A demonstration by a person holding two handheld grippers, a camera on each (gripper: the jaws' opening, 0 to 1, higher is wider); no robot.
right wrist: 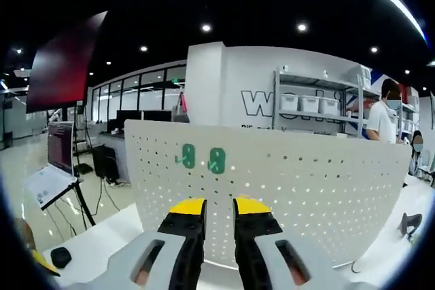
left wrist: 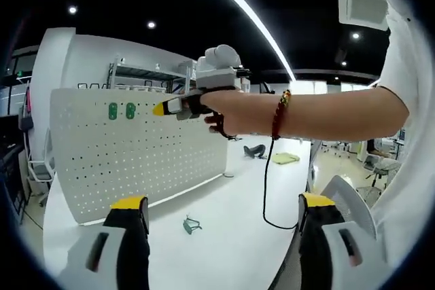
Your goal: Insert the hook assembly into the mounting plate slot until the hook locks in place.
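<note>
The pegboard mounting plate [right wrist: 272, 188] stands upright on the white table [left wrist: 231, 229], two green hooks [right wrist: 202, 158] already seated near its top edge. The right tongs [right wrist: 217, 210] — narrow, apparently empty — face it, hooks up-left. The left tongs [left wrist: 224, 205] gape wide; one green hook [left wrist: 191, 225] lies between them — nearer.

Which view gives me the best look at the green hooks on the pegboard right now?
The right gripper view: the two green hooks sit near centre on the pegboard, faced nearly head-on above the right gripper. The left gripper view shows them smaller, near the board's upper left, at an angle.
</note>
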